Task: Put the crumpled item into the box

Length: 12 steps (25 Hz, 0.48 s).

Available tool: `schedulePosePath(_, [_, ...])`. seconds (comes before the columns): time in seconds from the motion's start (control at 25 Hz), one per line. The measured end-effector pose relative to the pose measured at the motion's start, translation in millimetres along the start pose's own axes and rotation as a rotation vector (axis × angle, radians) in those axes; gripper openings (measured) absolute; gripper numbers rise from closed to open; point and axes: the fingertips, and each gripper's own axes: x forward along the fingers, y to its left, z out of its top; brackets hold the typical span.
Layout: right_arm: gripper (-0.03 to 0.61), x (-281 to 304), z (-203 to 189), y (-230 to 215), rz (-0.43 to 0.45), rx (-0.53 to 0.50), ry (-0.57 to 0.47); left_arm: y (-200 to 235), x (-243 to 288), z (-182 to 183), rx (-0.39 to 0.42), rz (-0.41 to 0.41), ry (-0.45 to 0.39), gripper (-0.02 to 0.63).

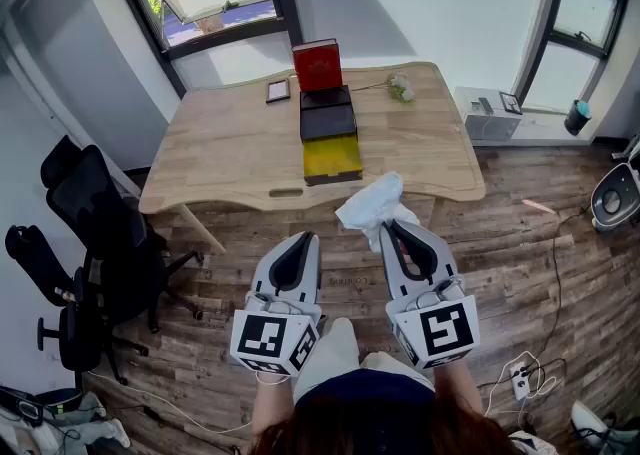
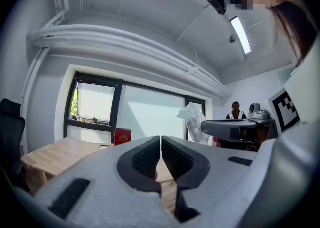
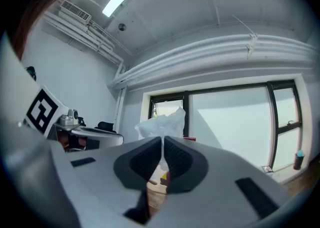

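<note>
A crumpled white item (image 1: 372, 203) sticks out from the tips of my right gripper (image 1: 388, 228), which is shut on it in front of the table's near edge. The same white wad (image 3: 161, 124) rises above the closed jaws in the right gripper view, and shows at the side as crumpled item (image 2: 195, 120) in the left gripper view. My left gripper (image 1: 305, 239) is shut with nothing in it, held beside the right one over the floor. On the table stands the box (image 1: 332, 159), open, with a yellow inside, a dark section behind it and a red lid (image 1: 316, 65) upright at the back.
The wooden table (image 1: 230, 143) also carries a small dark device (image 1: 278, 91) and a pale bunch of flowers (image 1: 402, 88). A black office chair (image 1: 95, 233) stands at the left. A white appliance (image 1: 486, 113) sits at the table's right; cables and a power strip (image 1: 520, 375) lie on the floor.
</note>
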Motion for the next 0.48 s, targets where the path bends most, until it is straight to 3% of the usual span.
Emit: schedulePosePath(0.48, [0.034,27.5,-0.5,-16.0,-0.021,-0.025,0.004,15.7,30.0,-1.8,-0.006,-0.015,0.006,0.029])
